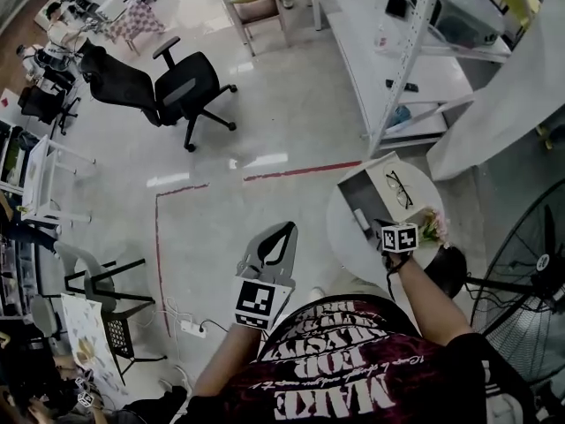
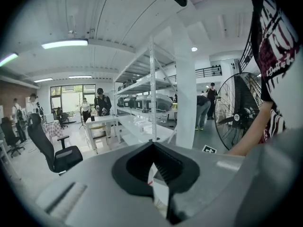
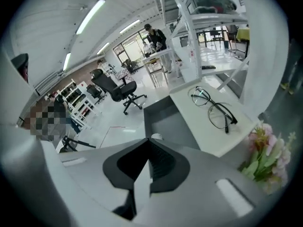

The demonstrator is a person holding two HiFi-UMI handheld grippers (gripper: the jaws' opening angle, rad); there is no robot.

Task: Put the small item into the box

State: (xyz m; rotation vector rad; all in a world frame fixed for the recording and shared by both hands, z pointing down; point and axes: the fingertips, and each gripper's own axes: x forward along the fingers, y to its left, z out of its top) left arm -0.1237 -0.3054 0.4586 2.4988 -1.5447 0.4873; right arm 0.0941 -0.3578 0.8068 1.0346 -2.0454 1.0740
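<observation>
Small white item (image 3: 155, 136) lies in the open grey box (image 3: 165, 121) on the round tabletop (image 1: 344, 246). It is just past the right gripper (image 3: 150, 141), whose fingers are closed. The left gripper (image 2: 152, 144) is closed too, holding nothing.

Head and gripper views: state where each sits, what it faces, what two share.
Head view: on head, facing down; shirt, left gripper, right gripper show.
Left gripper view: on left gripper, faces shelving; jaws, shirt.
Right gripper view: on right gripper, faces box, glasses; jaws.
Head and right gripper views share glasses.
</observation>
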